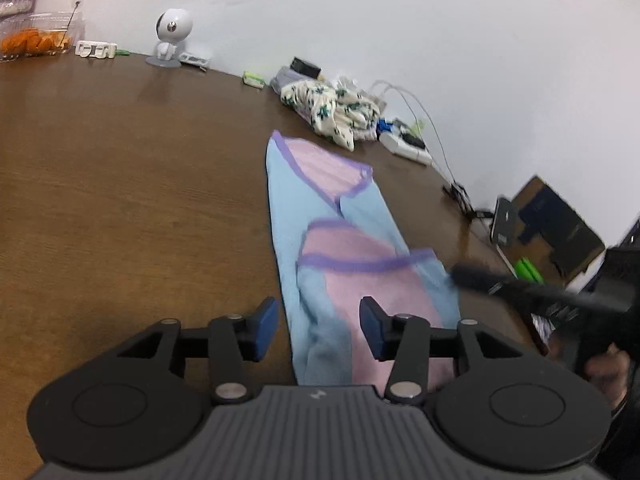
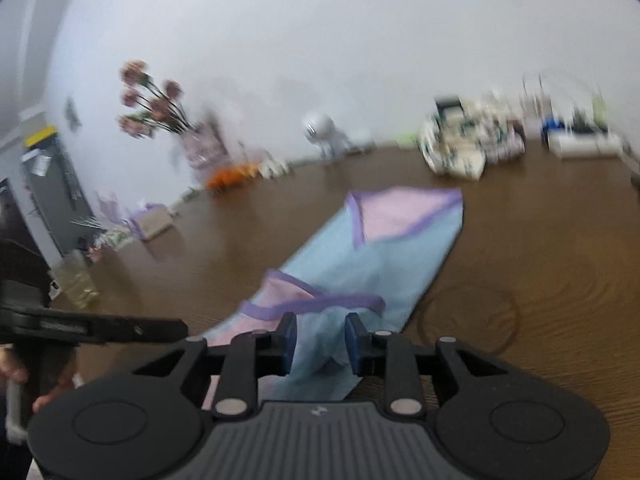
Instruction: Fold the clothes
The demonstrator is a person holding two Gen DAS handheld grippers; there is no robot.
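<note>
A light blue and pink garment with purple trim lies folded into a long strip on the brown wooden table. My left gripper stands open over its near end, the blue pads apart and not pressing on the cloth. In the right wrist view the same garment stretches away from me. My right gripper is open too, with a raised fold of blue cloth between its pads. Each gripper shows blurred in the other's view: the right gripper and the left gripper, the latter held by a hand.
A crumpled floral garment lies at the table's far edge beside a white power strip and cables. A white round-headed figure, a clear box of orange food, a vase of flowers and a cardboard box line the edges.
</note>
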